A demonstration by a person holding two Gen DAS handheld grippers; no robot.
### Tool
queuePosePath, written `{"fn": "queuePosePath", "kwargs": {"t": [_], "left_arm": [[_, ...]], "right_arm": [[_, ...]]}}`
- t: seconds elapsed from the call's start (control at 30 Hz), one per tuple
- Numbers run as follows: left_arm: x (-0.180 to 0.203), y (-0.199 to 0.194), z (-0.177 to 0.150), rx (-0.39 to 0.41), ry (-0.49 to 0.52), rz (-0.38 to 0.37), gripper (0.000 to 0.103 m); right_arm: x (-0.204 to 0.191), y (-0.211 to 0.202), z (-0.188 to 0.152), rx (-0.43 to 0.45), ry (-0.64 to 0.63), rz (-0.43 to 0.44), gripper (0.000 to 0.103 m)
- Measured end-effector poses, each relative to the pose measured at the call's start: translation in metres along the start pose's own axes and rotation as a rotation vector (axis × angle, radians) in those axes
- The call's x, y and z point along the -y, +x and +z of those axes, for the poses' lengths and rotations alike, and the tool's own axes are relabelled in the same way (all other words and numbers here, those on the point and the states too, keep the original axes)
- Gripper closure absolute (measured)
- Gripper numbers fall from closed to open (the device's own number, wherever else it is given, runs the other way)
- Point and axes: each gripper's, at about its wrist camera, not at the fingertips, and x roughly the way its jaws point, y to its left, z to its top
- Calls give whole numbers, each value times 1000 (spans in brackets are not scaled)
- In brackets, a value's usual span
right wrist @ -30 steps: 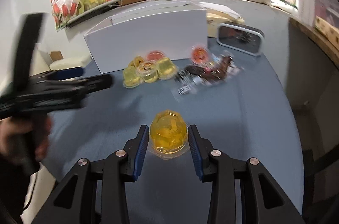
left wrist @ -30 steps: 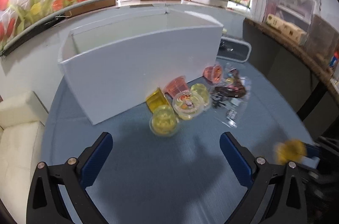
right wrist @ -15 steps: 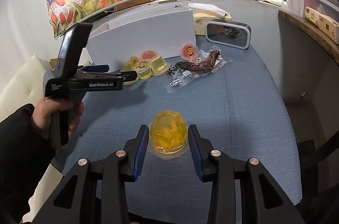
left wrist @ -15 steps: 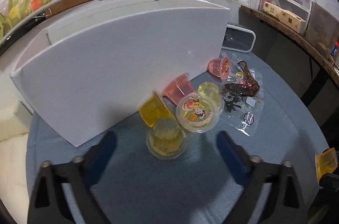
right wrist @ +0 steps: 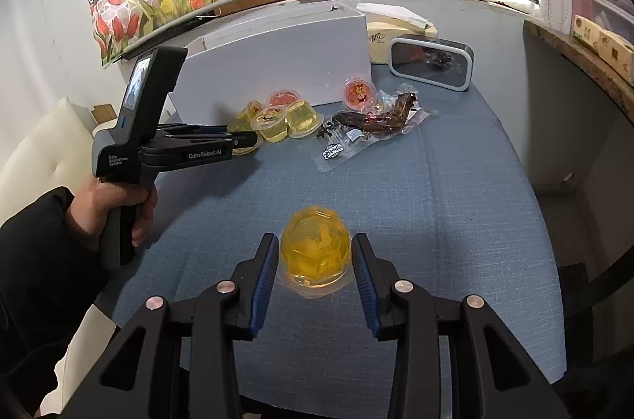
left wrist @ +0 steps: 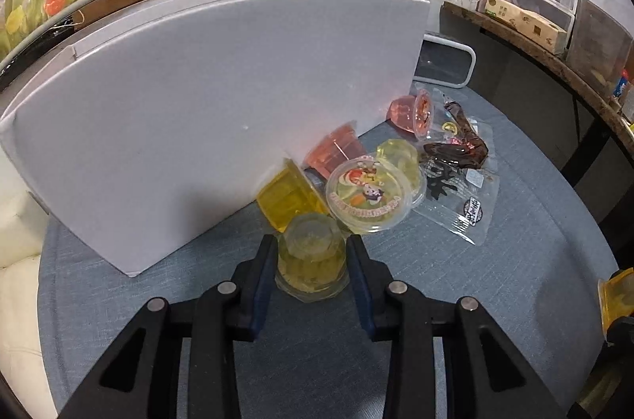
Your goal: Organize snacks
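Note:
My left gripper (left wrist: pixel 311 256) is shut on a pale yellow jelly cup (left wrist: pixel 310 262) standing upside down on the blue table, close to the white box (left wrist: pixel 198 126). Behind it lie more jelly cups: a yellow one (left wrist: pixel 289 197), a pink one (left wrist: pixel 337 149), one with a cartoon lid (left wrist: pixel 370 193) and a pink one further back (left wrist: pixel 412 110). My right gripper (right wrist: pixel 315 260) is shut on an orange-yellow jelly cup (right wrist: pixel 315 252) above the near part of the table. The left gripper also shows in the right wrist view (right wrist: pixel 247 141) at the cup pile.
Clear-wrapped dark snack packets (left wrist: pixel 459 157) lie right of the cups. A grey-framed clock (right wrist: pixel 432 62) and a tissue box (right wrist: pixel 400 31) stand at the back. A white sofa (left wrist: pixel 16 260) is left of the table. A shelf (left wrist: pixel 554 35) with boxes is at the right.
My left gripper moved forward to the cup pile and closed on the pale yellow jelly cup. My right gripper kept still, holding its orange-yellow cup.

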Motion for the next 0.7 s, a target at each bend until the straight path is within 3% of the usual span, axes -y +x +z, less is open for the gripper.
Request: {"fn": "queuePosePath", "kwargs": {"t": [0.37, 0.53, 0.7], "left_arm": [[10, -59, -18, 59, -37, -9, 64], [7, -98, -26, 81, -114, 14, 64], [0, -129, -15, 105, -216, 8, 64]], "right_arm": [[-13, -1, 7, 13, -20, 29, 62], [-20, 4, 22, 28, -30, 56, 62], [-28, 11, 51, 54, -50, 94, 62]]}}
